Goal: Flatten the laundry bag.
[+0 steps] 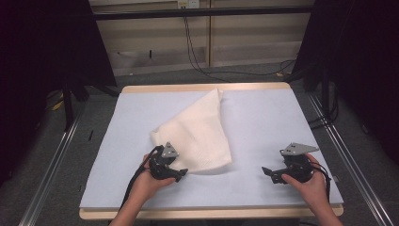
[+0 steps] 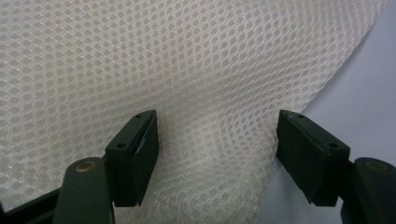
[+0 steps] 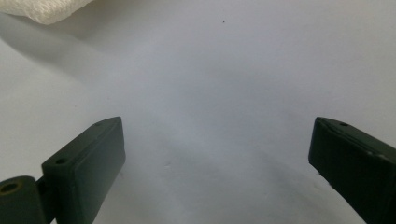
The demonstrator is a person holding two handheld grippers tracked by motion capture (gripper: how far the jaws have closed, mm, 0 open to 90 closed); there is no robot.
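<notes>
- Lying folded into a rough triangle, the white mesh cloth point(image 1: 197, 134) is resting on the pale blue mat point(image 1: 263, 117), with its narrow tip pointing toward the far edge of the mat and its broad end facing the person.
- The left gripper point(image 1: 181, 173) is sitting at the near left corner of the cloth, held in the person's left hand point(image 1: 148, 181), which is coming in from the near edge of the mat.
- In the left gripper view, the left gripper point(image 2: 217, 154) is straddling a raised ridge of the cloth point(image 2: 196, 70); mesh is filling the gap between the jaws, and the right-hand one is standing at the cloth's edge, where the mat point(image 2: 369, 93) is showing beside it.
- The jaws are standing apart, with a visible gap between the left pad and the fabric, so the gripper is not pinching the cloth.
- The right gripper point(image 1: 267, 173) is hovering to the right of the cloth, well apart from it, held in the right hand point(image 1: 310, 183) over bare mat.
- In the right gripper view, the right gripper point(image 3: 217, 158) is spread wide with nothing between its jaws, and a corner of the cloth point(image 3: 46, 9) is showing at the upper left, across bare mat point(image 3: 233, 70).
- The wooden table point(image 1: 202, 87) is showing as a thin border beyond the cloth's tip.
</notes>
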